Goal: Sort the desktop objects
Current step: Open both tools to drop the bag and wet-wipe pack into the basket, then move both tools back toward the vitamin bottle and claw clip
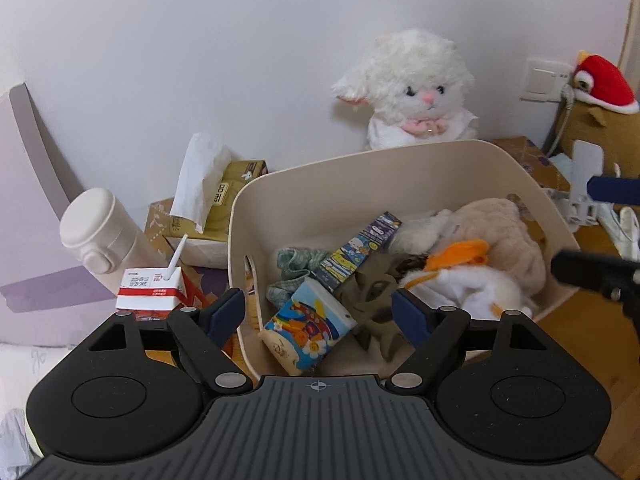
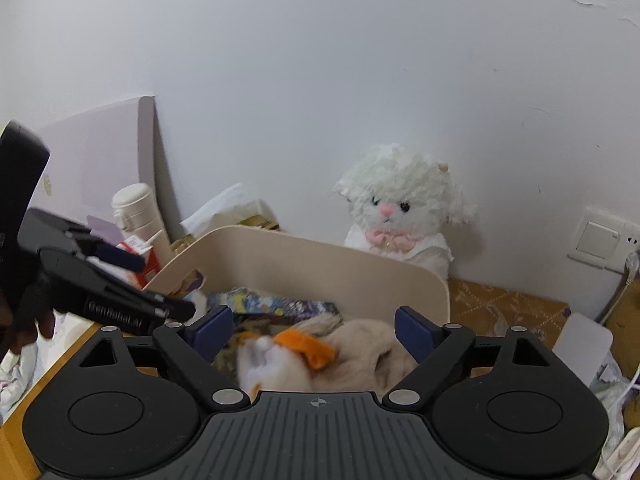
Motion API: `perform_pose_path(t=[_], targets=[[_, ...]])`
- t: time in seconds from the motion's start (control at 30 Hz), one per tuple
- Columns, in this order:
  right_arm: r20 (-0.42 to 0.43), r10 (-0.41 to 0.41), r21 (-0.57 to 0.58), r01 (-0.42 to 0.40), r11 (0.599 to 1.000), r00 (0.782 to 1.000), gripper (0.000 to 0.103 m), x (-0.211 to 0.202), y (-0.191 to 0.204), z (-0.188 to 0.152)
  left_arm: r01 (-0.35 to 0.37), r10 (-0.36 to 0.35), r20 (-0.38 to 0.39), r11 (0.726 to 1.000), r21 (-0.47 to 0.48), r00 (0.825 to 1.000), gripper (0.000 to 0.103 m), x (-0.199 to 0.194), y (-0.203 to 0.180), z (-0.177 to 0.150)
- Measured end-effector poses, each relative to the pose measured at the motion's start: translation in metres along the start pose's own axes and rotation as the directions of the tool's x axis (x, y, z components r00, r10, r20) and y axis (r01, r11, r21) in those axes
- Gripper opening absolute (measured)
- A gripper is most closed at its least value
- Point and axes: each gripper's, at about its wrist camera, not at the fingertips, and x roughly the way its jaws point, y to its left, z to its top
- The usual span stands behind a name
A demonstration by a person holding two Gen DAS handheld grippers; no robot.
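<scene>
A beige bin [image 1: 344, 172] [image 2: 320, 256] sits on the desk. It holds a colourful tissue pack [image 1: 308, 328], a cartoon box [image 1: 360, 252], a dark plush [image 1: 374, 304], a checked cloth [image 1: 294, 264] and a white and orange plush [image 1: 460, 280] [image 2: 280, 356]. My left gripper [image 1: 318, 314] is open and empty over the bin's near side. My right gripper [image 2: 314, 334] is open and empty above the plush in the bin. A red and white milk carton [image 1: 150, 290] with a straw stands left of the bin.
A white plush lamb [image 1: 412, 92] [image 2: 400, 208] sits against the wall behind the bin. A white bottle [image 1: 100, 236], tissue boxes [image 1: 216, 200] and a patterned box [image 2: 504, 308] stand nearby. A red-hatted plush [image 1: 600, 92] and wall socket [image 2: 600, 240] are at the right.
</scene>
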Motion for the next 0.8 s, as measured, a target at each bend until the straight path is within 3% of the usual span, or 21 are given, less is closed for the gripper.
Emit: perform_pose_path(t=[0.3, 0.43, 0.63, 0.8], targets=[[-0.068, 0.051, -0.01, -0.052, 0.999, 0.996, 0.103, -0.015, 0.032, -0.043, 0.022, -0.022, -0.004, 0.998, 0.053, 1.0, 0.082, -0.02, 0.0, -0.031], [-0.156, 0.082, 0.002, -0.083, 0.997, 0.984, 0.103, -0.002, 0.042, -0.064, 0.036, -0.033, -0.031, 0.995, 0.094, 0.999, 0.082, -0.017, -0.001, -0.05], [-0.257, 0.063, -0.001, -0.066, 0.998, 0.964, 0.103, 0.025, 0.057, -0.089, 0.035, -0.022, -0.106, 0.992, 0.121, 0.994, 0.082, 0.0, -0.002, -0.079], [-0.347, 0.072, 0.068, -0.051, 0.996, 0.935, 0.103, 0.05, 0.063, -0.107, 0.049, -0.029, -0.163, 0.992, 0.12, 0.986, 0.082, 0.018, -0.001, -0.1]])
